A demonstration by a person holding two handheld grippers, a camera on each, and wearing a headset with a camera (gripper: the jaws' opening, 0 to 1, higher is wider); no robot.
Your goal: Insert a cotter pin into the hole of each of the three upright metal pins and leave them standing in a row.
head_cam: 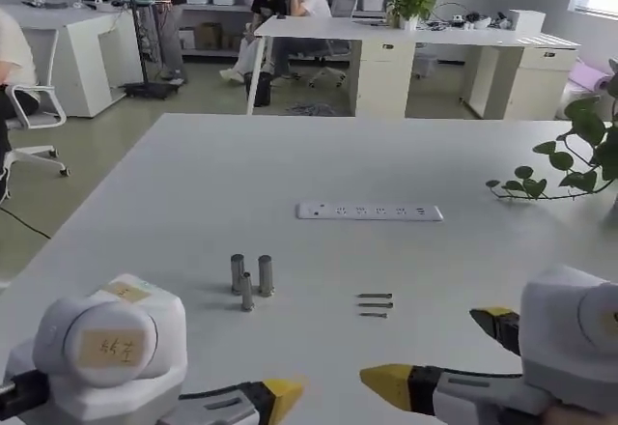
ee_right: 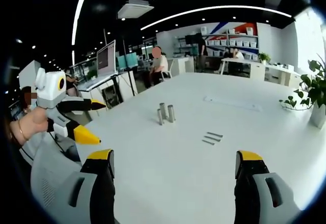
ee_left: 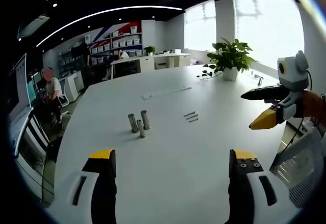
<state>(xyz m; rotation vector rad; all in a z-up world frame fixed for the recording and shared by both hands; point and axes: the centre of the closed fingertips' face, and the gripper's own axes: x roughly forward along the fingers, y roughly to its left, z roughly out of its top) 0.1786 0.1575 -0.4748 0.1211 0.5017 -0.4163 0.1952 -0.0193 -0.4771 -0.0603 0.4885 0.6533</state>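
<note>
Three short upright metal pins [head_cam: 249, 283] stand close together on the white table [head_cam: 319, 164], and they appear again in the left gripper view [ee_left: 138, 122] and the right gripper view [ee_right: 165, 113]. To their right lie three thin cotter pins [head_cam: 375, 305] side by side [ee_left: 191, 116] [ee_right: 211, 138]. My left gripper [head_cam: 275, 396] [ee_left: 173, 158] hovers open near the table's front edge, left of the pins, and holds nothing. My right gripper [head_cam: 436, 351] [ee_right: 174, 156] is open and empty at the front right. Each gripper faces the parts from a distance.
A white power strip [head_cam: 370, 212] lies beyond the parts. A potted plant [head_cam: 570, 159] leans in at the table's right edge. Behind the table are desks, chairs and seated people [head_cam: 290, 10].
</note>
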